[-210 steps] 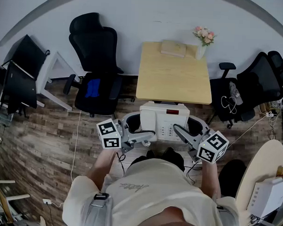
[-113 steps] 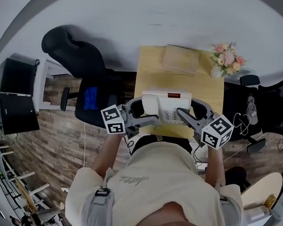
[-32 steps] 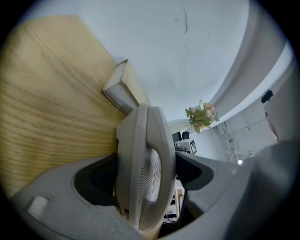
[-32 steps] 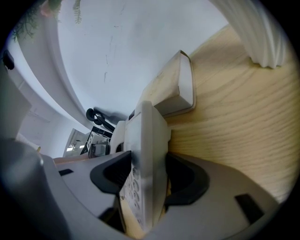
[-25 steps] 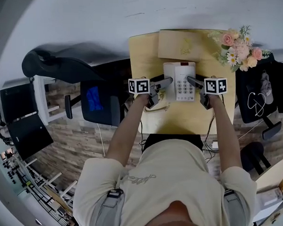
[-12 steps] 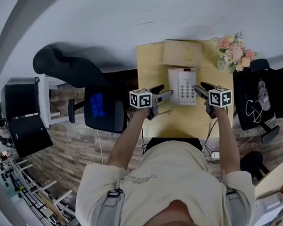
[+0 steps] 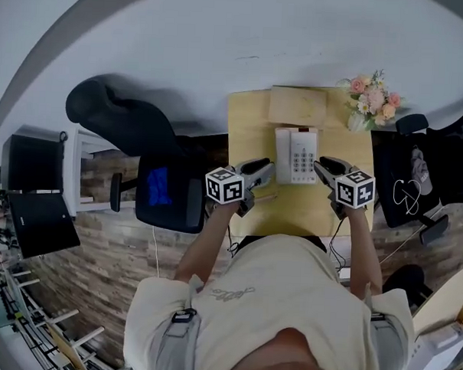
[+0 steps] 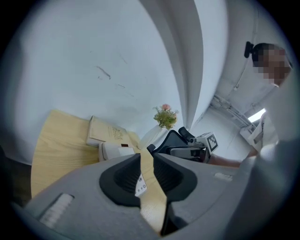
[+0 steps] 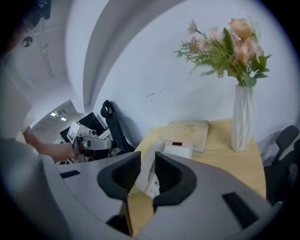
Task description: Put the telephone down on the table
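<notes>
The white telephone [image 7: 296, 155] lies flat on the light wooden table [image 7: 250, 118], keypad up, in front of a tan book [image 7: 298, 105]. My left gripper [image 7: 266, 169] hangs off its left side and my right gripper [image 7: 321, 164] off its right side, both clear of it and raised above the tabletop. In the left gripper view the left gripper [image 8: 147, 163] has its jaws closing on nothing, with the telephone [image 8: 114, 150] beyond them. The right gripper [image 9: 148, 164] also has closing jaws with nothing between them, and the telephone [image 9: 174, 151] lies ahead.
A white vase of pink flowers [image 7: 368, 99] stands at the table's back right corner, close to the right gripper. A black office chair with a blue patch [image 7: 165, 187] is left of the table, and another dark chair [image 7: 416, 173] is to the right. A wall lies behind.
The telephone went from being carried between both grippers to lying on the table. Over the last second both grippers drew back from its sides and rose, and their jaws narrowed.
</notes>
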The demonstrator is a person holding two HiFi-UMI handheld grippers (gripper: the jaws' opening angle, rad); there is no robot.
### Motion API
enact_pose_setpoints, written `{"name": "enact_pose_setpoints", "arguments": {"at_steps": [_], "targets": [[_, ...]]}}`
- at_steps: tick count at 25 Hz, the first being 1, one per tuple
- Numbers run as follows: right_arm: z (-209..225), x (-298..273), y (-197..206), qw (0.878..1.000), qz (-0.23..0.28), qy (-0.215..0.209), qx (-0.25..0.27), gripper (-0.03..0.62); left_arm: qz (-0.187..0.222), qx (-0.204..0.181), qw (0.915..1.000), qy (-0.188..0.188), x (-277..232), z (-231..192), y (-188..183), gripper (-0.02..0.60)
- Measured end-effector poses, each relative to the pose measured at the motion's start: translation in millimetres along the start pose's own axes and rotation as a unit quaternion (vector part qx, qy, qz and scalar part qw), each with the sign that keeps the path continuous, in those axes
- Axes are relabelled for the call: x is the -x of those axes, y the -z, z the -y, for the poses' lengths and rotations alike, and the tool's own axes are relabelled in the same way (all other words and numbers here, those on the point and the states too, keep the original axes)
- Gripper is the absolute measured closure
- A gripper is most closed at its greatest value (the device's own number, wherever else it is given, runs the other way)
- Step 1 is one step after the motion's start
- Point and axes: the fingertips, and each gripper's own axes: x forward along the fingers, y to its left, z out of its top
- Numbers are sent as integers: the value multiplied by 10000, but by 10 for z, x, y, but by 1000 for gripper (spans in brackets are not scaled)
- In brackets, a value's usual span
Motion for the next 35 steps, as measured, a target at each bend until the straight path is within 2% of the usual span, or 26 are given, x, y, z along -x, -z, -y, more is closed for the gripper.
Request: {"name": "enact_pose_setpoints", "arguments": {"at_steps": [1, 4, 8, 10, 13, 17, 25, 31, 35], "targets": [[-37, 31, -40, 10000, 83, 16, 11, 515, 18, -115, 9999, -12, 11, 42, -32, 517], [-149, 135, -174, 9994, 265, 79, 191, 585, 34, -561, 9983, -123, 64, 179, -130, 555], [-291, 267, -371, 9977, 439, 107, 504, 591, 92, -1193, 9907, -642, 181, 246, -321, 565], [-380, 328, -482, 9963, 567, 98, 634, 592, 209, -1226, 9890, -795, 255, 264, -443, 565], [-547, 424, -693, 9934, 836, 46, 787, 592, 482, -1155, 9892, -759, 380, 363, -662, 565], [-795, 595, -994, 9859, 1191, -3, 1178, 592, 865, -1442, 9831, -721, 562, 607, -987, 565], [-1156, 923, -1533, 9680, 1884, 85, 1657, 592, 1320, -2376, 9582, -892, 840, 999, -1548, 565], [-1244, 1156, -1842, 9531, 2302, 383, 1926, 592, 1416, -3227, 9279, -1217, 886, 1211, -1863, 565], [-1259, 1279, -2001, 9458, 2503, 500, 2007, 592, 1561, -3383, 9205, -1181, 860, 1347, -2056, 565]]}}
